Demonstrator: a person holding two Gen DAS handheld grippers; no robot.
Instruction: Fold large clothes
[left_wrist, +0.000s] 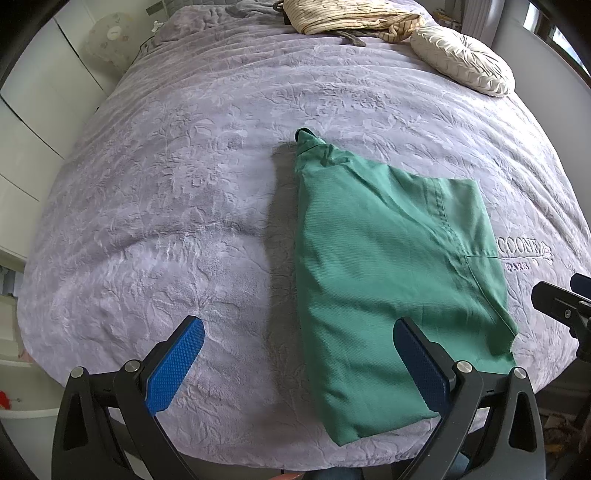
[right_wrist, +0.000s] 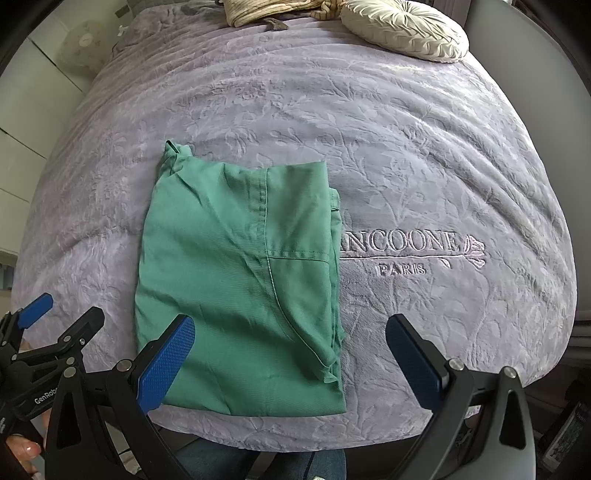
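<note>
A green garment (left_wrist: 384, 273) (right_wrist: 240, 273) lies folded into a long rectangle near the front edge of a bed. Its far end bunches up into a small peak. My left gripper (left_wrist: 299, 365) hovers open above the bed, with its right finger over the garment's near end and nothing between the fingers. My right gripper (right_wrist: 291, 362) is open too, held over the garment's near right corner and holding nothing. The left gripper (right_wrist: 40, 314) also shows at the left edge of the right wrist view, and the right gripper (left_wrist: 565, 302) shows at the right edge of the left wrist view.
The bed carries a lilac embossed blanket (left_wrist: 184, 184) (right_wrist: 424, 147) with stitched lettering (right_wrist: 402, 251). A round cream cushion (left_wrist: 461, 61) (right_wrist: 402, 29) and a striped beige cloth (left_wrist: 343, 14) lie at the far end. White cupboards (left_wrist: 33, 110) stand to the left. A person's hand (right_wrist: 22, 450) holds the left gripper.
</note>
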